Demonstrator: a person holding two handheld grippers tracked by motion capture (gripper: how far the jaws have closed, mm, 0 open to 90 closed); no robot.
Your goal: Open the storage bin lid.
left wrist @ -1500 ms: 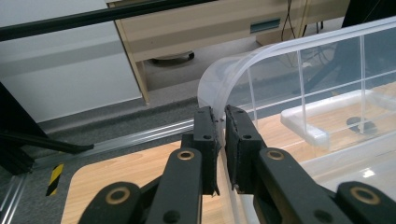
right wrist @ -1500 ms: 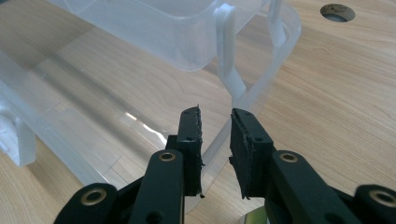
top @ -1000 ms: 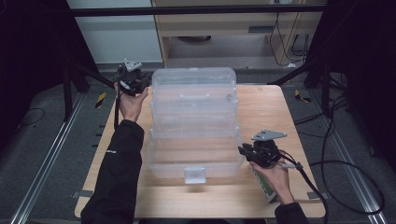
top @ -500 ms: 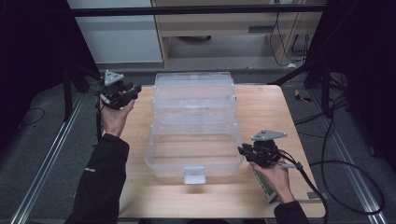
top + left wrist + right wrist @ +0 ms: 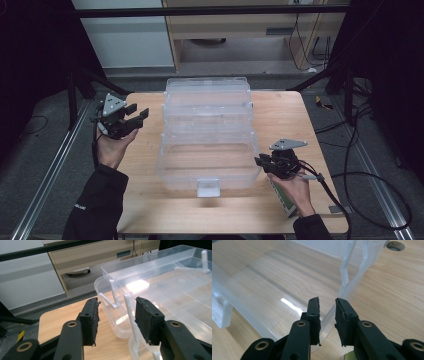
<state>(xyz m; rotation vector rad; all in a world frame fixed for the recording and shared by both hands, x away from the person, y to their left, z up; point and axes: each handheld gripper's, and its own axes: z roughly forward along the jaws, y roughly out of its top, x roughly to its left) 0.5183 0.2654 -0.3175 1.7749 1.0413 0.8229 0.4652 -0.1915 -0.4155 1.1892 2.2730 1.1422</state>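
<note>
Clear plastic tiered box (image 5: 207, 130), unlabelled

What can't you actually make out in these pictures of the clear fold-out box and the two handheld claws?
- Right gripper: in the right gripper view, glare and see-through plastic leave it unclear whether the pads press the clear box wall between them.
- Green-and-white item: high view, mostly hidden under the right hand; what it is can't be told.
- Left gripper: left gripper view, its body is cut off by the bottom edge.
- Box latch: high view, too small for detail.

One clear tiered plastic box (image 5: 207, 135) on one wooden table (image 5: 285, 115).
</note>
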